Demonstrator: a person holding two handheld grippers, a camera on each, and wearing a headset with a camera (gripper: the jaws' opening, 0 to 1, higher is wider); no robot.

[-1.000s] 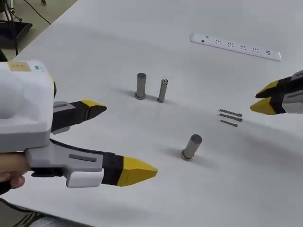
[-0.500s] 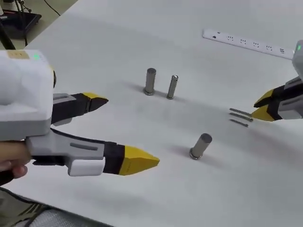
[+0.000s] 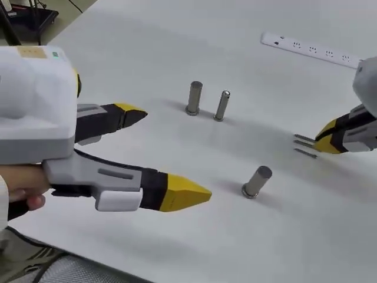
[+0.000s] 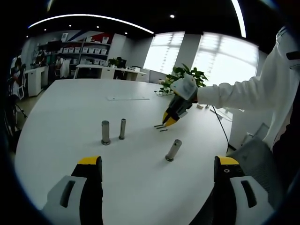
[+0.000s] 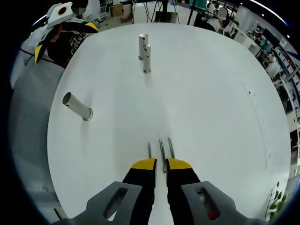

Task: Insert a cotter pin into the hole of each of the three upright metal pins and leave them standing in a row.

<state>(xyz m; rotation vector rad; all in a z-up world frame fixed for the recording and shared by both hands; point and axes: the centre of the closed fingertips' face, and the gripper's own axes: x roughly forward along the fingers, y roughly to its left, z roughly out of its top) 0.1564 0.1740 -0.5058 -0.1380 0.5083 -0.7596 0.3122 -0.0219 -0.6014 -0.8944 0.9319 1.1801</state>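
Far pin (image 3: 194, 98) and second far pin (image 3: 222, 105) stood side by side at table (image 3: 147, 47) centre | third pin (image 3: 257, 181) stood nearer, to their right | cotter pins (image 3: 302, 139) lay further right, at right gripper (image 3: 322, 143) tips | power strip (image 3: 309, 50) lay far right

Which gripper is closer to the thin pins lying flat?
Right. The right gripper has its tips at the cotter pins; the left gripper hovers far across the table.

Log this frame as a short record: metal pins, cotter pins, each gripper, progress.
metal pins: three standing; two side by side, one apart and nearer
cotter pins: three lying loose on the table, none inserted
left gripper: open, empty, above the table
right gripper: jaws narrowly apart, tips at the middle cotter pin
progress: no insertion yet
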